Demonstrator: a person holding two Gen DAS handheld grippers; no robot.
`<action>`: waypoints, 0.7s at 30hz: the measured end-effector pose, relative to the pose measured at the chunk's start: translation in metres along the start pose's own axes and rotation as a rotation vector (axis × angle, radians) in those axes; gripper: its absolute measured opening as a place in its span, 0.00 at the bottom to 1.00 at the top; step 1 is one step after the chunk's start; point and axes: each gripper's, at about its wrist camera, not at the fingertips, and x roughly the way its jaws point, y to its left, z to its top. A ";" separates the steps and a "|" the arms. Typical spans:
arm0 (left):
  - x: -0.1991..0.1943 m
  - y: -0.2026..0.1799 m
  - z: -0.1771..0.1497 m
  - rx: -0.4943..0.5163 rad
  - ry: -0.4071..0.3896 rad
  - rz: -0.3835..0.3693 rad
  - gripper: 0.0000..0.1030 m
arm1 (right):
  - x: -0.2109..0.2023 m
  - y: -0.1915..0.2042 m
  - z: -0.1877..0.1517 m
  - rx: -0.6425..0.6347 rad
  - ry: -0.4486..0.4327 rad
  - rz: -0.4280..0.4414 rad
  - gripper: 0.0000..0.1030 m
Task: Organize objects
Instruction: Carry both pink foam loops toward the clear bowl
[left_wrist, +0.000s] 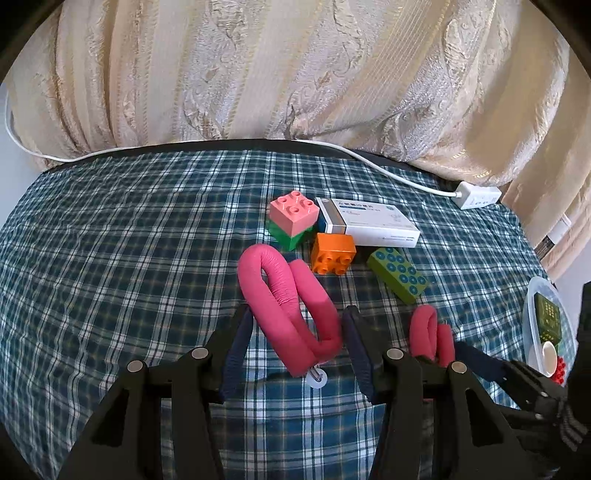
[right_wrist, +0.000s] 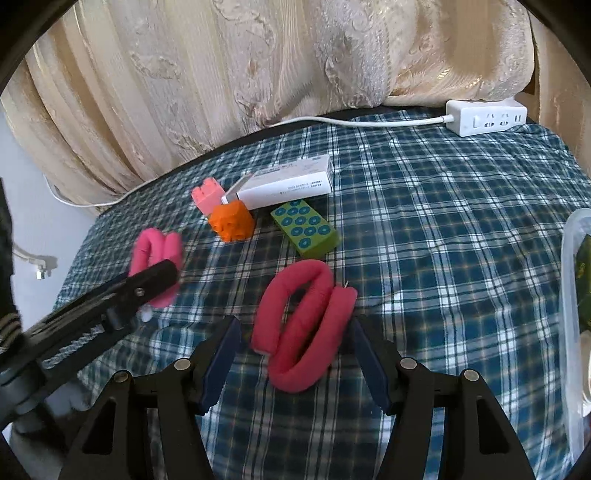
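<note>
A table covered in blue plaid cloth (left_wrist: 129, 240) was seen before a cream curtain (left_wrist: 258, 74), and the sorting was judged partly done: a clear plastic container (left_wrist: 532, 332) at the right edge already held some items, among them a green tile and something red, while most pieces lay loose on the cloth. Both tools were spread wide. The left gripper (left_wrist: 295, 343) straddled one folded pink foam curler (left_wrist: 291, 306), and the right gripper (right_wrist: 293, 350) straddled a second pink foam curler (right_wrist: 303, 328); neither was squeezed. Closing on each curler at its folded middle and carrying it to the container was judged to be the next requirement.

Behind lay a white medicine box (left_wrist: 369, 223) with print too small to be read, a white power strip (right_wrist: 485, 116), a green dotted tile (left_wrist: 400, 275), a pink brick on a green brick (left_wrist: 293, 219) and an orange brick (left_wrist: 332, 253).
</note>
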 end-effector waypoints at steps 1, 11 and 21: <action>0.000 0.000 0.000 0.001 0.000 -0.001 0.50 | 0.001 0.000 -0.001 -0.002 0.002 -0.004 0.64; 0.001 -0.007 -0.003 0.015 0.011 -0.010 0.50 | 0.003 0.012 -0.005 -0.094 -0.030 -0.069 0.55; -0.001 -0.021 -0.008 0.048 0.018 -0.038 0.50 | -0.019 0.007 -0.012 -0.078 -0.076 -0.070 0.52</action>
